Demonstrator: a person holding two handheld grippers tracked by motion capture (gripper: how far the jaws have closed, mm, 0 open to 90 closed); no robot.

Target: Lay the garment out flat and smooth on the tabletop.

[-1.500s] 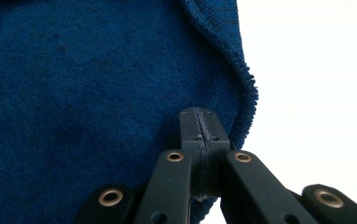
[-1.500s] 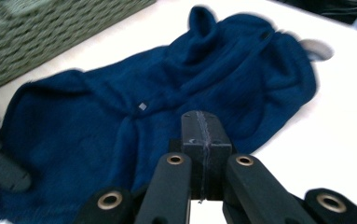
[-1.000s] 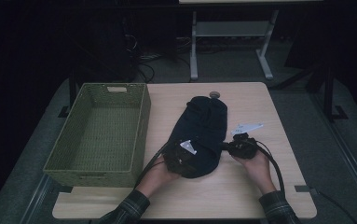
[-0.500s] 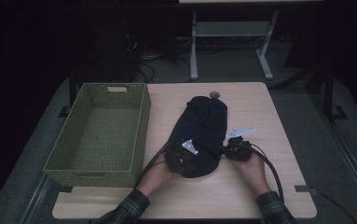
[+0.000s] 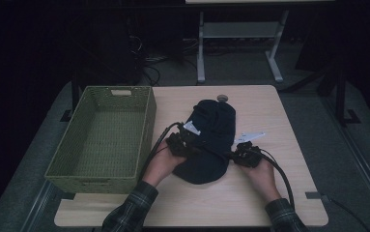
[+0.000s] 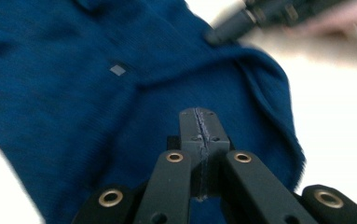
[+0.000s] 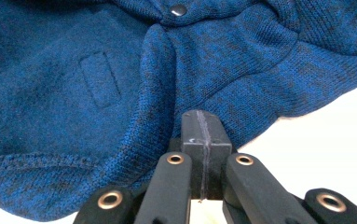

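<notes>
A dark blue knitted garment (image 5: 210, 140) lies spread on the light wooden table (image 5: 269, 193). My left gripper (image 5: 194, 145) hovers over the garment's left part, jaws shut with no cloth seen between them (image 6: 198, 114). The knit (image 6: 97, 93) runs beneath it, blurred. My right gripper (image 5: 235, 155) rests at the garment's right edge near its lower end, also shut on nothing (image 7: 203, 117). Just beyond its tips lie a folded knit edge (image 7: 241, 88), a small sewn patch (image 7: 99, 79) and a metal snap (image 7: 179, 9).
A green woven basket (image 5: 146, 121) stands on the left of the table, close beside the garment and my left hand. A small round grey disc (image 5: 222, 98) lies at the garment's far end. Table legs and cables are on the dark floor beyond.
My left gripper has lifted and moved away from me over the garment's left side. The right gripper has stayed at the right edge. The garment looks unchanged.
</notes>
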